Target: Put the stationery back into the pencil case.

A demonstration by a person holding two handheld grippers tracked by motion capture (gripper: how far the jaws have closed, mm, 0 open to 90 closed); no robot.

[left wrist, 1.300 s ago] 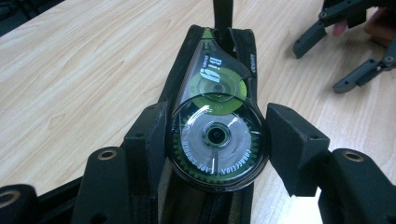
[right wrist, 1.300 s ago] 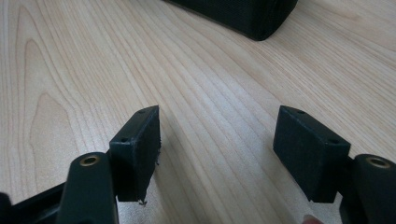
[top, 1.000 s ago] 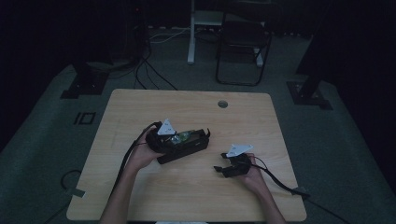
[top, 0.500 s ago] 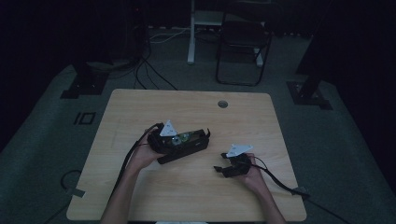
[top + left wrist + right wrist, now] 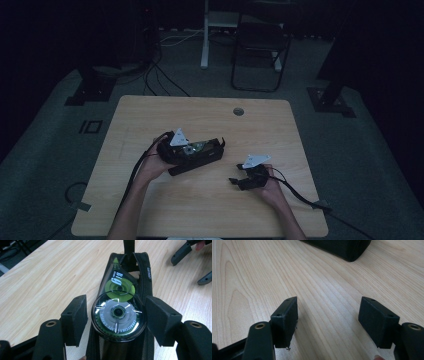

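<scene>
Correction tape (image 5: 118, 315) inside open black pencil case (image 5: 143, 272)
Round clear body, green and grey reels visible, lying flat in the unzipped case on the desk (image 5: 200, 200), near its middle.

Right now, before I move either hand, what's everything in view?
Round green and clear plastic correction tape dispenser: one, lying in the open pouch, between the left jaws.
Black zippered fabric pouch: one, mid-table, unzipped.
Light wooden table: one, with a round cable hole near the far edge.
Dark folding chair: one, on the floor beyond the table.
Left gripper: black, open around the dispenser.
Right gripper: black, open over bare wood.
</scene>
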